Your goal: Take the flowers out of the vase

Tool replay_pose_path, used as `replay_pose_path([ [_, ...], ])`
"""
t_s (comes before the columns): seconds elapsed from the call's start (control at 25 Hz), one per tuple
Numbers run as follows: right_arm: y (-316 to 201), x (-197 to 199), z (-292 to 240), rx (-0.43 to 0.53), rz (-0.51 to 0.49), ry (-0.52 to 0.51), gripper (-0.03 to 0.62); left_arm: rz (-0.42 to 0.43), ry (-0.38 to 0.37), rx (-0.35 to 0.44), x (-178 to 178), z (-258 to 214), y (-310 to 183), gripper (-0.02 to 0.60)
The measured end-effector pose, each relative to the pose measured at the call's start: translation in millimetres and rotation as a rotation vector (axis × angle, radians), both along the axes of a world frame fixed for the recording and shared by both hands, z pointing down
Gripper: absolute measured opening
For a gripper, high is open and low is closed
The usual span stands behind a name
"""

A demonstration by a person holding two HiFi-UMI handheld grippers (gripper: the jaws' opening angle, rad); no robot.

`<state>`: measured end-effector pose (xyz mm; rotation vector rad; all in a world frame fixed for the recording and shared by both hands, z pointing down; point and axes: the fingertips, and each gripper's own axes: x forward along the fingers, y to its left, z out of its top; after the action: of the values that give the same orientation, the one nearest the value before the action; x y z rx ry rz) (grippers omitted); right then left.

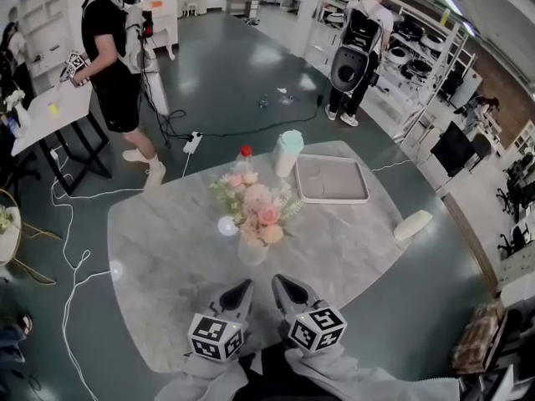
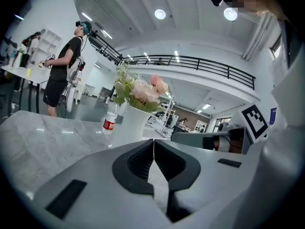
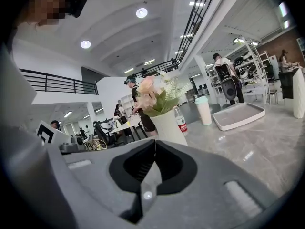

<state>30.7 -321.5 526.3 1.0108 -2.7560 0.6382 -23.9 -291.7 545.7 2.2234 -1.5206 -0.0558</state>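
Head view: flowers (image 1: 257,207) are in the vase (image 1: 252,251), mid-frame on the marble table (image 1: 159,257). None are out, so the task isn't started. Left claw (image 1: 243,286) and right claw (image 1: 279,281) sit side by side at lower centre, tips aimed at the vase and just short of it, not touching. Looks like a staging pose before the approach. Tray (image 1: 331,180), lidded cup (image 1: 288,153) and water bottle (image 1: 243,159) are behind the vase, out of the reach path.

Left gripper view: left claw (image 2: 153,144) is closed with the jaws meeting, nothing between them. Vase (image 2: 131,125) is just left of centre, blooms (image 2: 140,89) above the jaw line. The claw is low, level with the vase body.

Right gripper view: right claw (image 3: 153,147) is also closed and empty. Vase (image 3: 169,125) is slightly right of centre, flowers (image 3: 155,94) above it.

My read: one claw steadies the vase while the other opens and takes the stems above the rim. The vase looks narrow and top-heavy, so there's a tip risk if it's pulled unsupported.
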Motion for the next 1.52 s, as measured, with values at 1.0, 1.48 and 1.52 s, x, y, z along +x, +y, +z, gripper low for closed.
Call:
replay_pose_path([
  [1.0,-50,12,-10,-0.051,-0.106,-0.067,0.002,-0.165,-0.021,0.089,-9,-46,-50,0.062],
  [1.48,-53,16,1,-0.076,-0.114,-0.060,0.002,-0.218,-0.072,0.087,-16,-47,-66,0.524],
  [1.52,-54,17,2,-0.078,-0.110,-0.058,0.001,-0.231,-0.078,0.093,-18,-49,-69,0.543],
])
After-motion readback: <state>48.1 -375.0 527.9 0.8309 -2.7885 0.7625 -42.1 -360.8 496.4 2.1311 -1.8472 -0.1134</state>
